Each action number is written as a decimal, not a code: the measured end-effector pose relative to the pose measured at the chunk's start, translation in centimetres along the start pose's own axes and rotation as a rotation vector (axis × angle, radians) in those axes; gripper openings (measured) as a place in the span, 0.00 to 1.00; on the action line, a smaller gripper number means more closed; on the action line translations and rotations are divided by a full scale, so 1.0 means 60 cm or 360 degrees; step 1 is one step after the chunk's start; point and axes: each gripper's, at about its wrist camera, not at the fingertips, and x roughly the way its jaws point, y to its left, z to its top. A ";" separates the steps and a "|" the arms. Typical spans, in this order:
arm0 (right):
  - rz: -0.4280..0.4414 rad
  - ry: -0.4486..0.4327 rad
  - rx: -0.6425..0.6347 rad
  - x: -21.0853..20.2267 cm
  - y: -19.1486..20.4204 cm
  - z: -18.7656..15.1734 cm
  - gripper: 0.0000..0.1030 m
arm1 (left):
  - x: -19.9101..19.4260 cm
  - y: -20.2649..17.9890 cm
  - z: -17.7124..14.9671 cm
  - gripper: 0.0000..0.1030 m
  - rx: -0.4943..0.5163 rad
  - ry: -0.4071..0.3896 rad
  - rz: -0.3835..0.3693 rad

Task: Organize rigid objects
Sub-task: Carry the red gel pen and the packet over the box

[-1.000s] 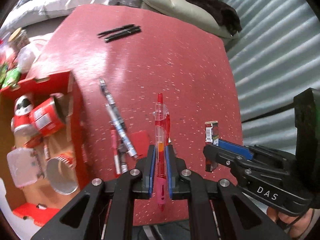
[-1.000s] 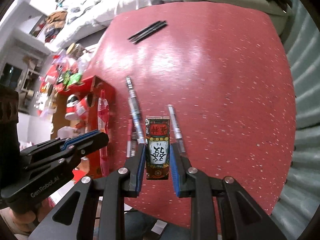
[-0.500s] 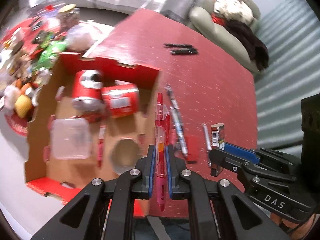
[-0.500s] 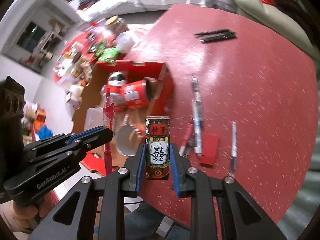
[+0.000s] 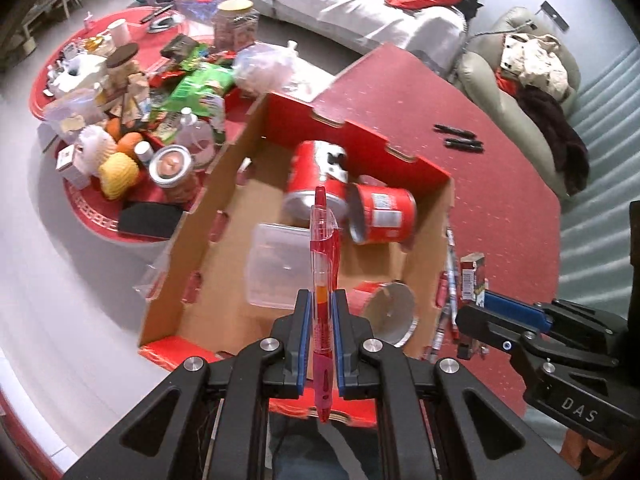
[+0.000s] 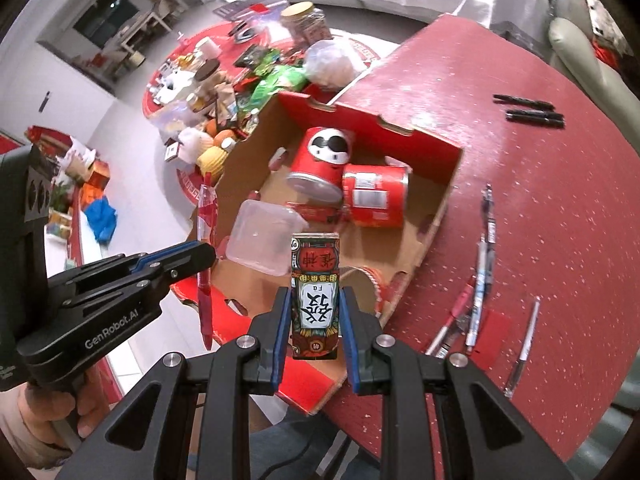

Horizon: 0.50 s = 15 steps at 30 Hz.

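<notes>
I hold the pen (image 5: 325, 248) clamped left, the pack (image 6: 315, 296) clamped right (both above the box (image 5: 360, 140)), for dropping in.

A translucent red pen (image 5: 323, 280) stands clamped between blue pads above an open cardboard box (image 5: 224, 184) at the red table's edge; a small printed card pack (image 6: 315, 297), red-and-black with bold characters, is pinched upright over the box's near corner. More pens (image 6: 480, 276) lie scattered beside the box's right wall
</notes>
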 end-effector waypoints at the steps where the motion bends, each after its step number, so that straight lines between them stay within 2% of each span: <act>1: -0.0001 0.0000 -0.0005 0.001 0.003 0.001 0.25 | 0.001 0.004 0.002 0.11 -0.0001 -0.0004 0.0015; 15: -0.0036 0.0009 0.0054 0.026 0.010 0.035 0.25 | 0.027 0.008 0.045 0.11 0.0061 -0.0006 0.0061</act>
